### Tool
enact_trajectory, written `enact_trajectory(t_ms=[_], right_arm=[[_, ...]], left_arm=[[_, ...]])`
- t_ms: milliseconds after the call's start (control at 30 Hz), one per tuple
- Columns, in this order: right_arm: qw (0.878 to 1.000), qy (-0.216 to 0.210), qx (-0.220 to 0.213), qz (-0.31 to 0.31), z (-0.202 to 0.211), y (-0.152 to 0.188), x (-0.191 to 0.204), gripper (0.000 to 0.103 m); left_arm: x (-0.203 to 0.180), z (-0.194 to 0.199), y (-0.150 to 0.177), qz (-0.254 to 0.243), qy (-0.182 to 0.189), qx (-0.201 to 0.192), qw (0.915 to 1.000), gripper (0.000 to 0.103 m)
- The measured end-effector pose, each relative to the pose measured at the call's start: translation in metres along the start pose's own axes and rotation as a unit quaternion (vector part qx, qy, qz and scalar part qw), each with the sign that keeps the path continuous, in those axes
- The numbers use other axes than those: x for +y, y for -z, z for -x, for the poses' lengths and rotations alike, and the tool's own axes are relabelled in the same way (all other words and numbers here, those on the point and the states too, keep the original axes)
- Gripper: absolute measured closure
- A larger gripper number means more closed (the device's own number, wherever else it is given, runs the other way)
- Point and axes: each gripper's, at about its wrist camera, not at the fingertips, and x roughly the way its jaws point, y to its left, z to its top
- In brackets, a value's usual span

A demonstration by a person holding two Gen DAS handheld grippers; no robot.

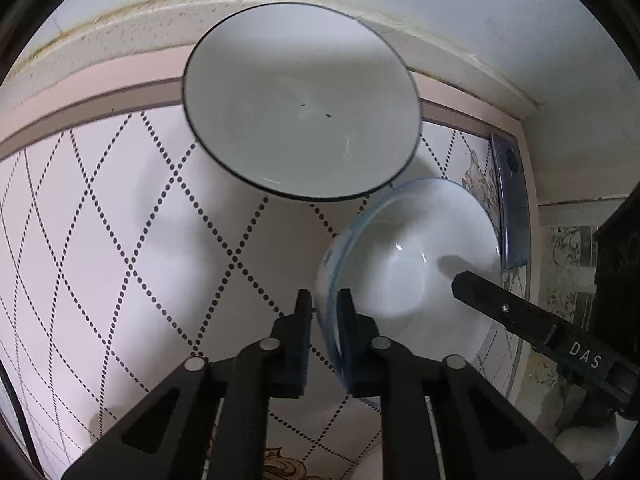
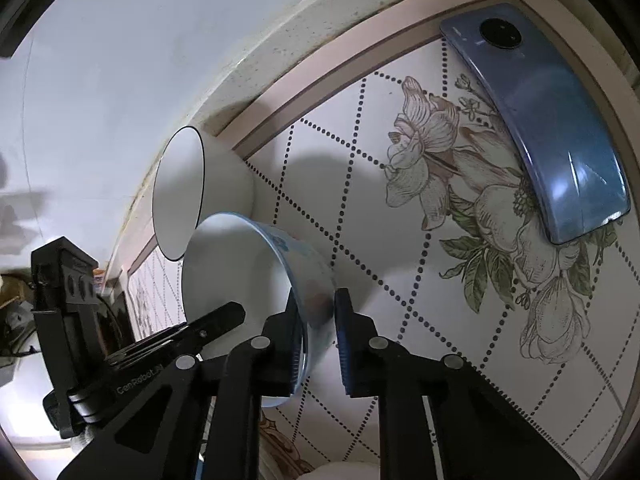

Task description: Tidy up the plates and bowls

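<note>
Blue-rimmed bowl [image 1: 404, 256] rim between both hand-held grippers' [image 1: 325, 312] [image 2: 316, 320] nearly closed fingers, pinched

White wall [image 2: 100, 60] behind a floral, dot-latticed tablecloth [image 2: 400, 280] — phone [image 2: 560, 132] lying there.

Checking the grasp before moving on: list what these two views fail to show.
- Blue-rimmed bowl: its underside. Left wrist view shows only the inside; in the right wrist view the right gripper covers its base.
- Black-rimmed bowl: whether it touches the blue-rimmed bowl; their rims overlap in both views.
- Phone: its screen side, facing the table.
- White object at the bottom edge, right wrist view: cut off.
</note>
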Motion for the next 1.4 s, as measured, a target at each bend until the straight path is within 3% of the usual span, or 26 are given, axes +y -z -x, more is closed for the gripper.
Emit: enact_trajectory(t_ms=[300, 733, 1400], right_arm=[[1.000, 0.024, -0.004, 0.020, 0.002, 0.006, 0.011, 0.088], [0.999, 0.019, -0.019, 0.032, 0.037, 0.033, 0.022, 0.088], [0.998, 0.022, -0.057, 0.023, 0.127, 0.131, 0.012, 0.088]], left_arm=[[-0.011, 0.009, 0.008, -0.030, -0.027, -0.013, 0.9991, 0.094], [-0.036, 0.038, 0.023, -0.050, -0.020, -0.033, 0.9980, 0.094], [-0.067, 0.088, 0.112, -0.115, -0.004, -0.038, 0.9926, 0.094]])
